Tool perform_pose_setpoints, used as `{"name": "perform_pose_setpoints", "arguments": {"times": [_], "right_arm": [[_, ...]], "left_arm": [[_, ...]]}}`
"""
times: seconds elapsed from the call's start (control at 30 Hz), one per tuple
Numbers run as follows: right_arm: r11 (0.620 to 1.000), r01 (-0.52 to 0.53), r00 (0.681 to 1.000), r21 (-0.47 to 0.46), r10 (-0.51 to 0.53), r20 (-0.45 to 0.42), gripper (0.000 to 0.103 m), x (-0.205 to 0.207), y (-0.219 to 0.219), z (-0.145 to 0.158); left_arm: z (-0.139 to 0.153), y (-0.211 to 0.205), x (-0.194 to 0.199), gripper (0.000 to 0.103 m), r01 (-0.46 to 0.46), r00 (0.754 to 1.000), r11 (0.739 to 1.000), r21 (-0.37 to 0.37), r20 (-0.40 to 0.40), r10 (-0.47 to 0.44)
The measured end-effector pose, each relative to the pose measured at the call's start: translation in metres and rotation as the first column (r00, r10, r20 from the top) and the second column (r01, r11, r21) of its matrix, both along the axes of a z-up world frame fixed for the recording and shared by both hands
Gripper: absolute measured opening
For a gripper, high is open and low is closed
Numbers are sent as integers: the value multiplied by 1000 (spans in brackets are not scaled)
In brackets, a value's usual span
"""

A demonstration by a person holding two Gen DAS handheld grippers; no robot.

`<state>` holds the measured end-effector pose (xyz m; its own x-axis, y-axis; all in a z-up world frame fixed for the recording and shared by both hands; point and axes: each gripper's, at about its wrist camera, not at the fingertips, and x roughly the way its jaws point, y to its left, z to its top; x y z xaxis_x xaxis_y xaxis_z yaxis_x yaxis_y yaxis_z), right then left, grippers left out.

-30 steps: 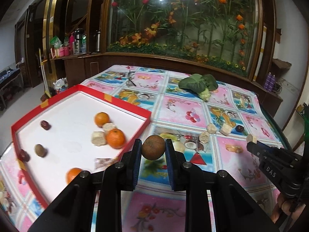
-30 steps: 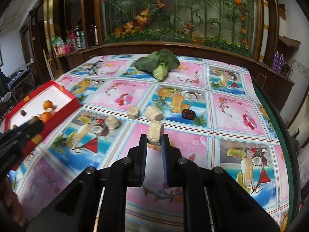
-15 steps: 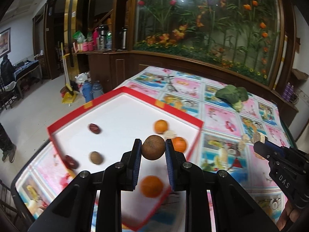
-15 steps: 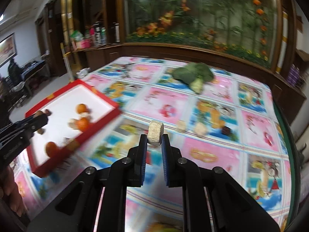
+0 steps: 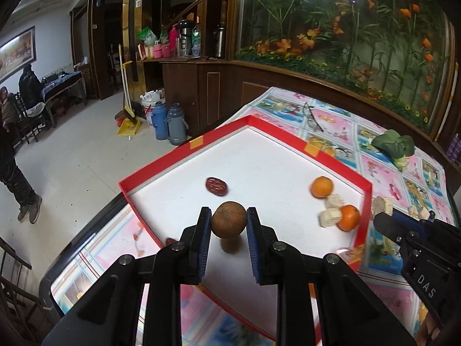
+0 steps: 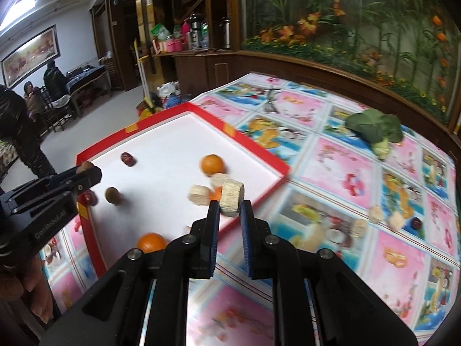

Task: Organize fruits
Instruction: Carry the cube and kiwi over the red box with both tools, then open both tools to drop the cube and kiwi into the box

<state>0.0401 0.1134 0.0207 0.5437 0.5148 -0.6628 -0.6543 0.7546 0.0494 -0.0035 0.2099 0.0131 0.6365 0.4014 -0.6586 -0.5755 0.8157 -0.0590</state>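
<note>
My left gripper (image 5: 228,222) is shut on a round brown fruit (image 5: 228,219) and holds it above the near left part of the red-rimmed white tray (image 5: 308,147). My right gripper (image 6: 230,206) is shut on a pale sugarcane chunk (image 6: 232,197) and holds it above the tray's right rim (image 6: 253,152). In the tray lie oranges (image 5: 321,186) (image 6: 212,163), pale chunks (image 5: 330,217), a red date (image 5: 216,186) and a second brown fruit (image 6: 112,194). The right gripper also shows at the right of the left wrist view (image 5: 381,212).
Several pale chunks (image 6: 376,213) and a dark date (image 6: 416,223) lie on the patterned tablecloth (image 6: 340,161) right of the tray. A green leafy vegetable (image 6: 374,128) lies further back. Spectacles (image 6: 270,98) lie behind the tray. The table's left edge drops to the floor.
Both grippers have moved left with their loads. The left one now hangs over the tray's near left part and the right one has reached the tray's right rim.
</note>
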Motion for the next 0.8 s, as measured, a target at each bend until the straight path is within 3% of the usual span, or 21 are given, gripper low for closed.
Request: {"name": "perform_pose_setpoints", "arguments": {"times": [0.8], "right_arm": [[994, -102, 993, -43, 99, -70, 17, 7, 82, -20]], "left_arm": [[-12, 53, 20, 23, -55, 996, 998, -31, -70, 53]]}}
